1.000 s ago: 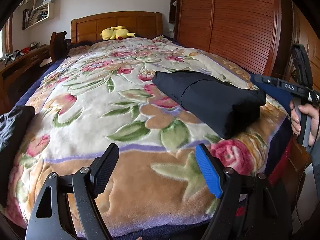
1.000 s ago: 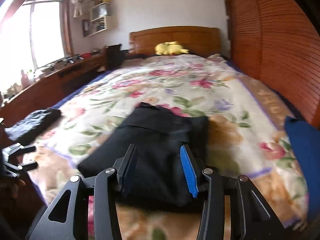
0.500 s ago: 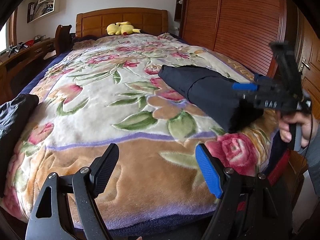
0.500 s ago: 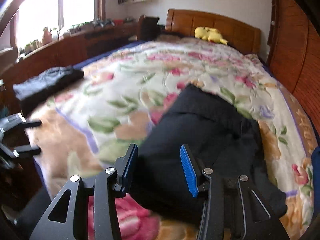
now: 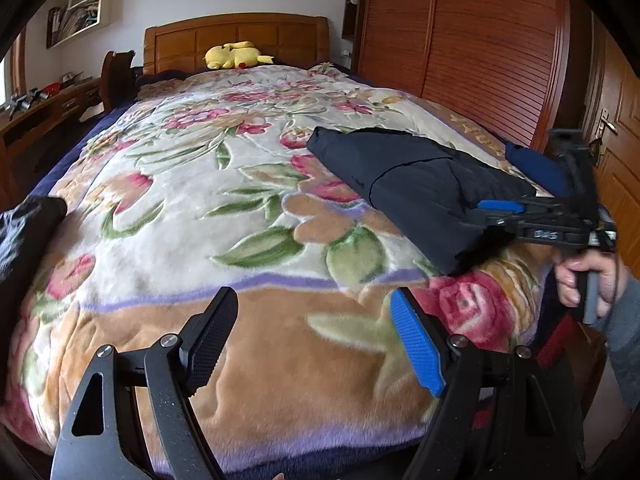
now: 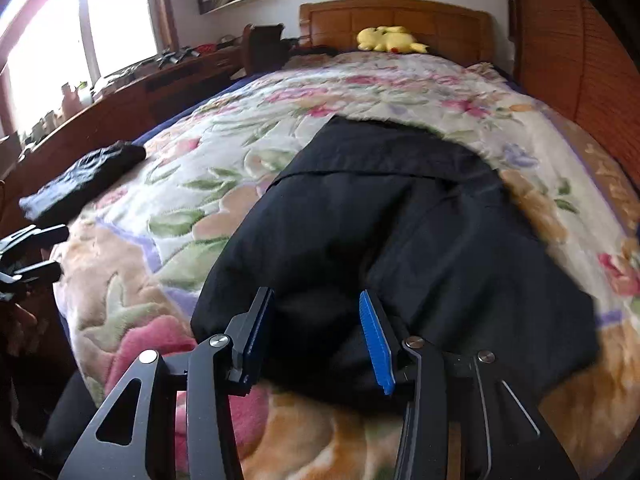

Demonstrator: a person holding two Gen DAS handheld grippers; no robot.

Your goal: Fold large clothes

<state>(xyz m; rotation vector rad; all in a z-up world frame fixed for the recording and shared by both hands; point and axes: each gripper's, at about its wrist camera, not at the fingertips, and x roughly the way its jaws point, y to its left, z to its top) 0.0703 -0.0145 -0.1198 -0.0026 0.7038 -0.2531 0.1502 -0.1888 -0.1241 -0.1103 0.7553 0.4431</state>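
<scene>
A folded dark navy garment (image 5: 416, 188) lies on the right side of the floral blanket (image 5: 224, 184); it fills the middle of the right wrist view (image 6: 384, 220). My right gripper (image 6: 316, 332) is open, its jaws over the garment's near edge; in the left wrist view it (image 5: 492, 210) reaches in from the right at that edge. My left gripper (image 5: 316, 340) is open and empty above the blanket's foot end, apart from the garment.
A second dark folded garment (image 6: 84, 178) lies at the bed's left edge. A yellow plush toy (image 5: 236, 54) sits by the headboard. A blue cloth (image 5: 536, 168) lies at the bed's right edge. A wooden wardrobe (image 5: 480, 48) stands right, a wooden counter (image 6: 132, 92) left.
My right gripper has moved in and down onto the near edge of the navy garment. My left gripper stays open over the foot of the bed, shifted slightly.
</scene>
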